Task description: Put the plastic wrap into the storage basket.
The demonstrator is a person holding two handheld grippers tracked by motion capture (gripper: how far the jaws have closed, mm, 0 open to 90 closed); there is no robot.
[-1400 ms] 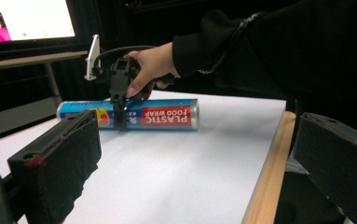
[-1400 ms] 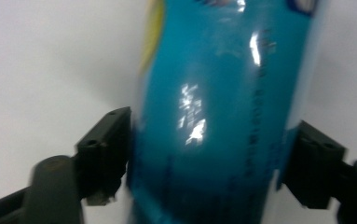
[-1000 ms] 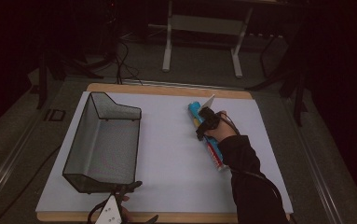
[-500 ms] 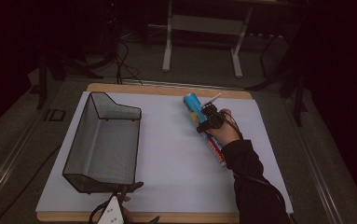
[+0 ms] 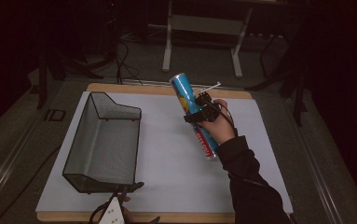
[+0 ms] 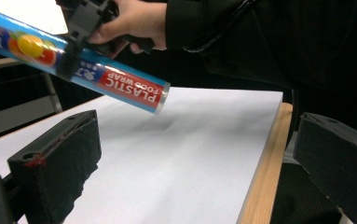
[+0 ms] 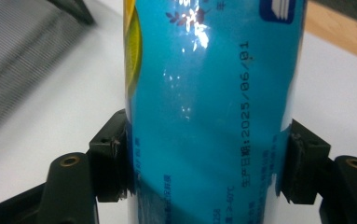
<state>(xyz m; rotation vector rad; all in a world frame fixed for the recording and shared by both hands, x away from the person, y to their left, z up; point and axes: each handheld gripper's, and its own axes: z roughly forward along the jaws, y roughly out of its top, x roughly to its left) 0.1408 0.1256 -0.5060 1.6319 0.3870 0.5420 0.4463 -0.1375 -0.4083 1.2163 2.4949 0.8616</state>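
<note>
In the right gripper view the two black pads (image 7: 113, 158) press on either side of a glossy blue tube, the plastic food wrap roll (image 7: 209, 107), pinching it across its round body; a printed date, 2025/06/01, runs along the shiny film, a detail too small to read from above. The high view shows instead how the roll (image 5: 192, 114) sits in space: held off the table in the right gripper (image 5: 199, 112), tilted, its blue end up and away from the person, its red end down by the dark sleeve (image 5: 248, 186). The left gripper view catches the red end from below, where the words PLASTIC FOOD WRAP (image 6: 129, 88) are legible and the right hand (image 6: 125, 21) wraps the gripper's handle. That same view shows the left gripper's own jaws, matte black foam blocks, standing wide apart with nothing between them; the left gripper (image 5: 120, 212) lies at the near edge of the table. The table (image 5: 167, 163) is smooth white with a pale wooden rim. A black wire-mesh basket (image 5: 104, 144) stands on its left half, well apart from the roll.
</note>
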